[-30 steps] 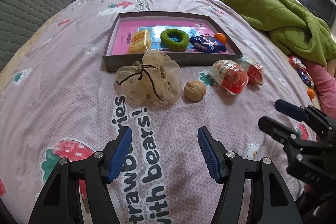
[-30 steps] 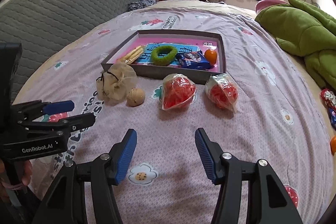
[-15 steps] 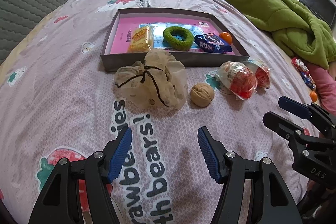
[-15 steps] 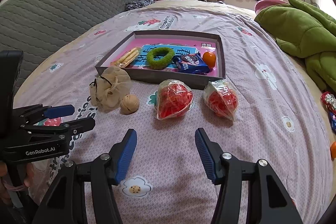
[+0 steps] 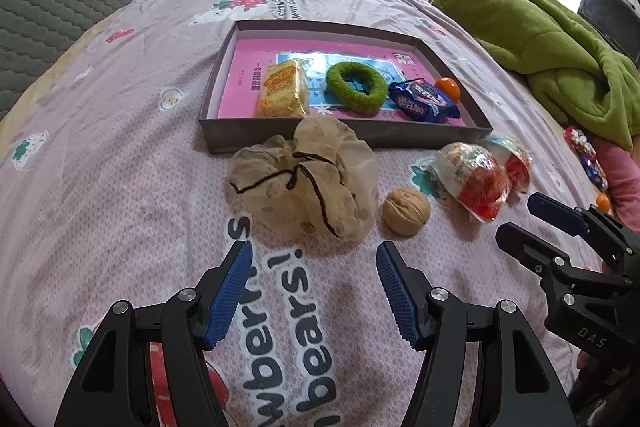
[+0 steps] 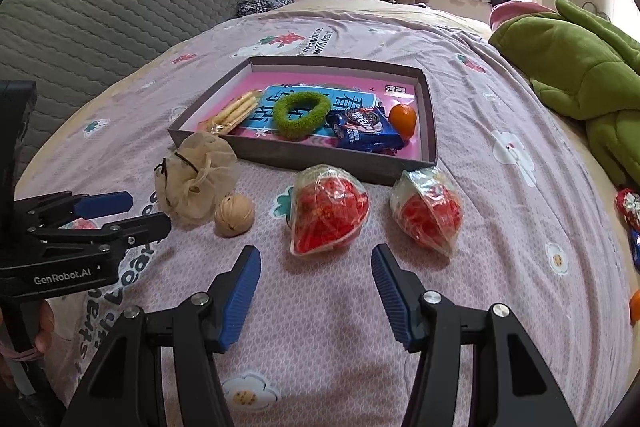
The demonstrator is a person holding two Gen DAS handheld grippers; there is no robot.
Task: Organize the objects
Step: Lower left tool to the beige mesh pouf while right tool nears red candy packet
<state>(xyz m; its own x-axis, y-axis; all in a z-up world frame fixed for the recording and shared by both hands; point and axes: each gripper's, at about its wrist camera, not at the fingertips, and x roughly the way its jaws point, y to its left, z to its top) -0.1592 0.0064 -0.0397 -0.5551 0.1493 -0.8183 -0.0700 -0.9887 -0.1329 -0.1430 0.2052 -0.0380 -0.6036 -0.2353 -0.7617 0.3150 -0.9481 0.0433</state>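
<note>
A shallow grey box (image 5: pixel 304 137) (image 6: pixel 280 151) with a pink floor lies on the bedspread. In it are a yellow biscuit pack (image 5: pixel 282 89), a green ring (image 5: pixel 356 87), a blue snack packet (image 5: pixel 424 101) and a small orange (image 5: pixel 448 87). In front of the box lie a beige mesh pouch (image 5: pixel 308 183) (image 6: pixel 198 175), a walnut (image 5: pixel 406 211) (image 6: pixel 234 215) and two clear bags of red sweets (image 6: pixel 328 211) (image 6: pixel 426 211). My left gripper (image 5: pixel 314 267) stands open just short of the pouch. My right gripper (image 6: pixel 316 267) stands open just short of the nearer red bag. Neither holds anything.
A green blanket (image 5: pixel 552 43) is heaped at the right. A grey quilted headboard (image 6: pixel 100 11) runs along the left. Loose wrapped sweets (image 5: pixel 584 151) lie near the right edge of the bed. Clothes are piled at the far end under the window.
Both grippers have moved forward toward the objects, which now look larger and closer. Their jaws stand as wide as before. Nothing on the bed has shifted.
</note>
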